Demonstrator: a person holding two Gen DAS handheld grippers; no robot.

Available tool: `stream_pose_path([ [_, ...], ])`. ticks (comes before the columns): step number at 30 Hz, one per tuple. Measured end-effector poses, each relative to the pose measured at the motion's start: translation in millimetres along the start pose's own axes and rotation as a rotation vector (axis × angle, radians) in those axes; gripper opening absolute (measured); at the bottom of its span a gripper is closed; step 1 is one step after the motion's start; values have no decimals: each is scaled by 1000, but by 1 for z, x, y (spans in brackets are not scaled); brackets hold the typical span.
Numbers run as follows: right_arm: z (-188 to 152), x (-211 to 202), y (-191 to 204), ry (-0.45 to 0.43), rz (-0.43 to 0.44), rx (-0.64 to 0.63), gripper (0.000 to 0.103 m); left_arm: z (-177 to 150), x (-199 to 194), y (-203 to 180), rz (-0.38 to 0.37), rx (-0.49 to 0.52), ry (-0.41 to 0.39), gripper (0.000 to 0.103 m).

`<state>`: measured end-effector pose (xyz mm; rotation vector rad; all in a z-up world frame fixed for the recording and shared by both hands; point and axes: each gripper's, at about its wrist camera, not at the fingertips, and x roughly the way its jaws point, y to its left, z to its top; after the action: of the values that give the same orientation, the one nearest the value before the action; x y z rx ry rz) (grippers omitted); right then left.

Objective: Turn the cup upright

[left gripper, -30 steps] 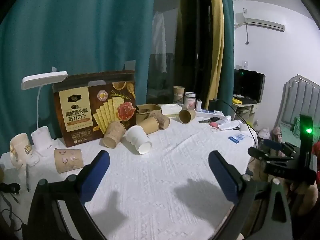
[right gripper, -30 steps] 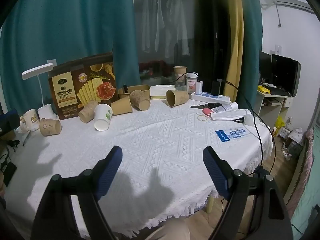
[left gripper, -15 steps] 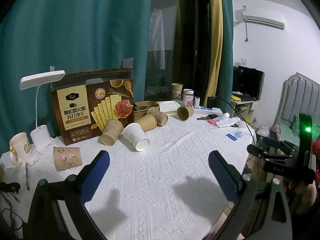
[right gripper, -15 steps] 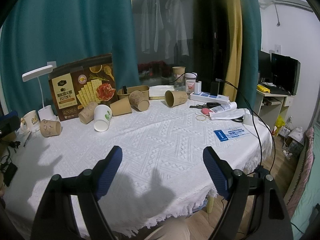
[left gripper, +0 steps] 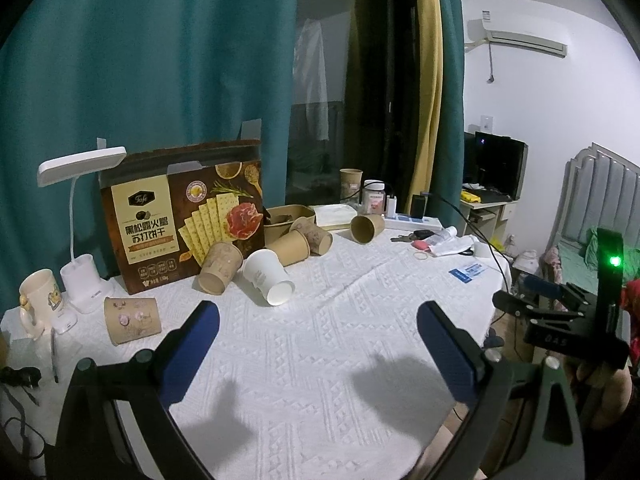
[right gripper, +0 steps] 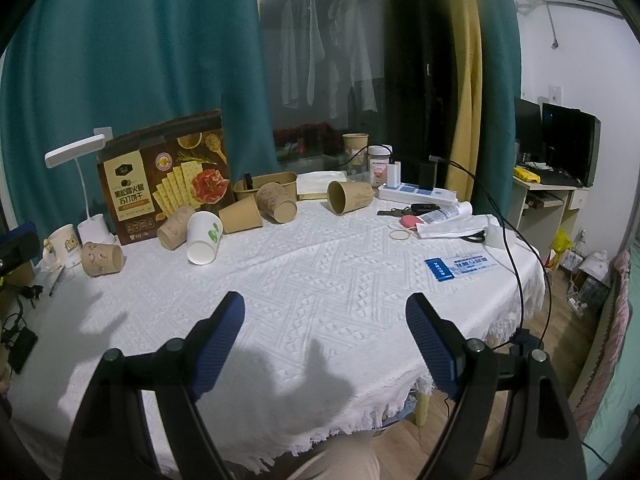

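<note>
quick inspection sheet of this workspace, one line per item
surface: white tablecloth, its fringed edge hanging at the near side.
job's things: six paper cups on their sides along the far side, among them a white cup, a flowered cup at far left and a brown cup at right.
clutter: cracker box, desk lamp, mug, blue card, rubber band, keys, an upright cup at the back.
grippers: left gripper open, empty; right gripper open, empty; both short of the cups.
cables: black cable running off the right edge; power strip.
surroundings: teal curtains, dark window, monitor on a side desk.
</note>
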<state>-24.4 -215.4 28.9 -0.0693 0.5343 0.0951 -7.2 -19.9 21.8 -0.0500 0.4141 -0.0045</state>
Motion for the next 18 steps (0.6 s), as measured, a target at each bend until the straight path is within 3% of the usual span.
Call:
stream_pose_path([
  [18, 2, -4, -4, -12, 4, 7, 81, 4, -2, -10, 13, 19, -15, 99],
])
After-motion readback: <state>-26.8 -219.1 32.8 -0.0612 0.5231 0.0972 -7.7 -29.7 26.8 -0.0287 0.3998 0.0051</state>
